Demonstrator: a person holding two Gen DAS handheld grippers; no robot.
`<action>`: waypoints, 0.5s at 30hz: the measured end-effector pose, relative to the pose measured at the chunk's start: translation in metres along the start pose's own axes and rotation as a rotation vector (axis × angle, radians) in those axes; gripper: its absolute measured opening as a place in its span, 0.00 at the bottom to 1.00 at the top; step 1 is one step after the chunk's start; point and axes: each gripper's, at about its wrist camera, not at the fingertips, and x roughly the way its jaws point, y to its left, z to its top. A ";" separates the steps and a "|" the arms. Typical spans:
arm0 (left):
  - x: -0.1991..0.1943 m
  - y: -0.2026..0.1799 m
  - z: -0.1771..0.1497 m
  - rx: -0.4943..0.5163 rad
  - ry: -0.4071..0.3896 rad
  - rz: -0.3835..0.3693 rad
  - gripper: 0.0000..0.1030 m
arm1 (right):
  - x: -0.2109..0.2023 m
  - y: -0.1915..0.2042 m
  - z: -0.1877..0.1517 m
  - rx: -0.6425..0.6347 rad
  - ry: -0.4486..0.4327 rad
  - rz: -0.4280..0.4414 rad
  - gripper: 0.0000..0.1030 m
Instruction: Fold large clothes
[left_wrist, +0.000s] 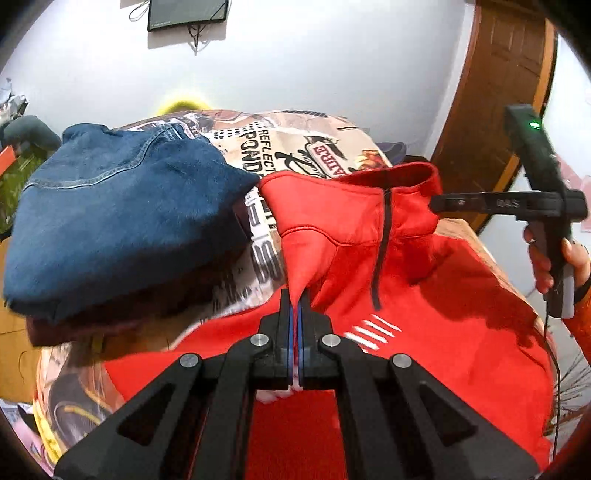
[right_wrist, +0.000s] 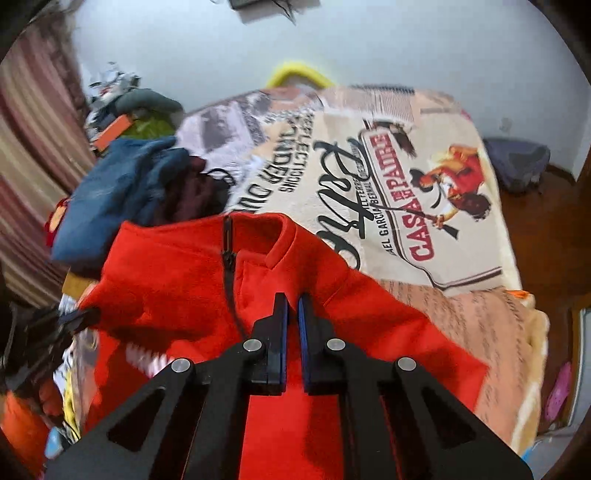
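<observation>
Red fleece lifted over the printed blanket

The fleece is pinched at one shoulder by the left gripper, whose jaws are closed on a fold. The right gripper is seen with a narrow gap, fabric behind it; a hold cannot be told. Folded jeans are stacked beside it on the blanket.

A printed blanket carries a red jacket and folded jeans.
</observation>
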 end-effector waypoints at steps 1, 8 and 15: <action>-0.008 -0.001 -0.007 -0.003 -0.001 -0.008 0.00 | -0.009 0.005 -0.008 -0.013 -0.010 0.001 0.05; -0.021 -0.004 -0.055 -0.052 0.074 -0.023 0.00 | -0.047 0.031 -0.076 -0.035 -0.003 0.064 0.05; -0.013 -0.005 -0.116 -0.093 0.224 0.026 0.00 | -0.050 0.030 -0.146 0.012 0.061 0.064 0.05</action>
